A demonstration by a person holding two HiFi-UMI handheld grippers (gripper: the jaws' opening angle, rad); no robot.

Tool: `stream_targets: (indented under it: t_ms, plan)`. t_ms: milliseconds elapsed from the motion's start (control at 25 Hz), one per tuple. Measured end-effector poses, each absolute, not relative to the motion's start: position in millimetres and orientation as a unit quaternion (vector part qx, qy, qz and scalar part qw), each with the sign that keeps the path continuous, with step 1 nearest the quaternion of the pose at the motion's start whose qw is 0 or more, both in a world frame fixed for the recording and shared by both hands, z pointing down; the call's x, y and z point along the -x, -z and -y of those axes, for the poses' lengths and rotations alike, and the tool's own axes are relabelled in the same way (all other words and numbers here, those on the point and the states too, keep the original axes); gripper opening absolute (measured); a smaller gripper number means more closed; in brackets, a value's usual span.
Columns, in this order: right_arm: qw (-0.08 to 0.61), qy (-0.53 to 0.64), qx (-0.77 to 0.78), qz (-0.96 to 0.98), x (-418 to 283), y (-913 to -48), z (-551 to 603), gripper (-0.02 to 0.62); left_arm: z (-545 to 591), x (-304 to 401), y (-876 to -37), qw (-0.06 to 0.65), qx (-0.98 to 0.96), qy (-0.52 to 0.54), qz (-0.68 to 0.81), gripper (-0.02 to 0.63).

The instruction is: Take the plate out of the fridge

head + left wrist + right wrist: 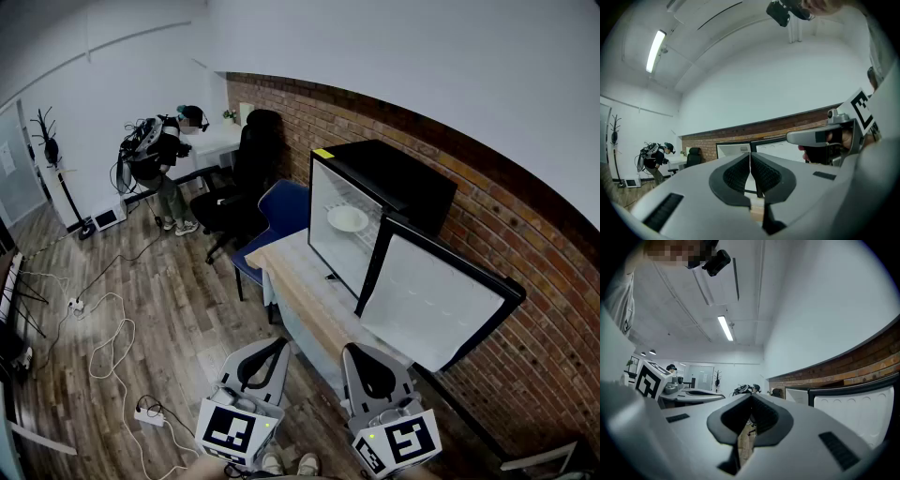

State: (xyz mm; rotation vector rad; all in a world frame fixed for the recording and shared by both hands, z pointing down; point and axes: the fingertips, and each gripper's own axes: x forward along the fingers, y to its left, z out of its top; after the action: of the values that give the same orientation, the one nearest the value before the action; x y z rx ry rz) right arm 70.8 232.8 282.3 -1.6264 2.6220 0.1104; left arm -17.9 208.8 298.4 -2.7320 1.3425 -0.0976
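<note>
A small black fridge (394, 192) stands on a wooden table (300, 286) against the brick wall, its door (433, 298) swung open to the right. Inside, a white plate (348, 219) lies on a shelf. Both grippers are held low and near me, well short of the table. My left gripper (276, 345) is shut and empty; its tips meet in the left gripper view (750, 155), with the fridge (740, 150) far behind them. My right gripper (367, 354) is also shut with nothing in it (751, 399).
A black office chair (246, 183) and a blue chair (281, 211) stand left of the table. Another person (164, 164) bends at a desk in the far corner. Cables and a power strip (150, 415) lie on the wood floor.
</note>
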Motion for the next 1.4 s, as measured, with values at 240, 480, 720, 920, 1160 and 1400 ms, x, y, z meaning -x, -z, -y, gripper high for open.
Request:
stream_targets:
  t_ms: [240,480,720,920,1160,1400]
  plan:
    - [0.038,-0.039,0.532,-0.845,-72,-280,-229,0.028,-205,18,-296,0.051,0.897,0.027,-0.438,0.02]
    - [0.046,-0.037,0.532,-0.845,-74,-278,-225,0.029,-199,21,-290,0.071,0.892,0.026,-0.446,0.02]
    - [0.044,-0.036,0.53,-0.846,-77,-283,-222,0.029,-201,16,-298,0.058,0.892,0.031,-0.447,0.02]
    - [0.042,-0.039,0.523,-0.85,-83,-286,-223,0.029,-202,9,-301,0.059,0.889,0.03,-0.453,0.02]
    - [0.041,-0.041,0.512,-0.857,-90,-291,-223,0.029,-203,4,-302,0.057,0.882,0.022,-0.467,0.02]
    - [0.043,-0.043,0.505,-0.861,-94,-292,-218,0.029,-205,-2,-307,0.051,0.881,0.029,-0.47,0.02]
